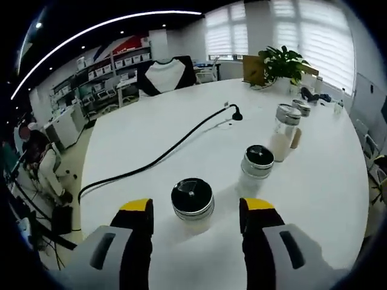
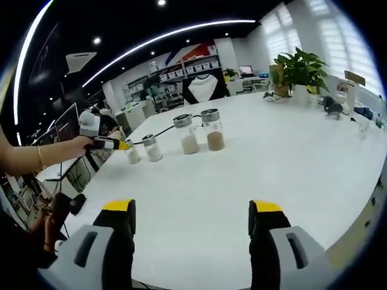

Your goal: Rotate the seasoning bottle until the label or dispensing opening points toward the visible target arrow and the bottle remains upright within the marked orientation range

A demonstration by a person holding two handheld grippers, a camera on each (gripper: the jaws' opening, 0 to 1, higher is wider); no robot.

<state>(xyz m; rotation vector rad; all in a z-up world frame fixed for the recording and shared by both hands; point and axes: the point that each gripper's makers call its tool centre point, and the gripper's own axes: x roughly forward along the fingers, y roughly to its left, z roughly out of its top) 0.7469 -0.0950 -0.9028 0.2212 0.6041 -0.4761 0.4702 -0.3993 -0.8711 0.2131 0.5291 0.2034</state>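
Nearest bottle: black-capped seasoning bottle (image 1: 192, 198) upright on white table (image 1: 314, 181), between left gripper (image 1: 196, 215) jaws, untouched.
Left claw: released.
Right gripper (image 2: 191, 217): released, well apart.
Progress: grasp and rotation both left; no arrow visible.

Both grippers are built alike: the left gripper (image 1: 196, 214) has two black fingers (image 1: 136, 238) capped with yellow tips, set into rounded pale grey housings, each with a dark oblong slot. The right gripper (image 2: 192, 219) matches, with black fingers (image 2: 120, 232), yellow tips and grey slotted housings. The person's left hand (image 2: 77, 145) wears a thin bracelet (image 2: 40, 157) at the wrist.
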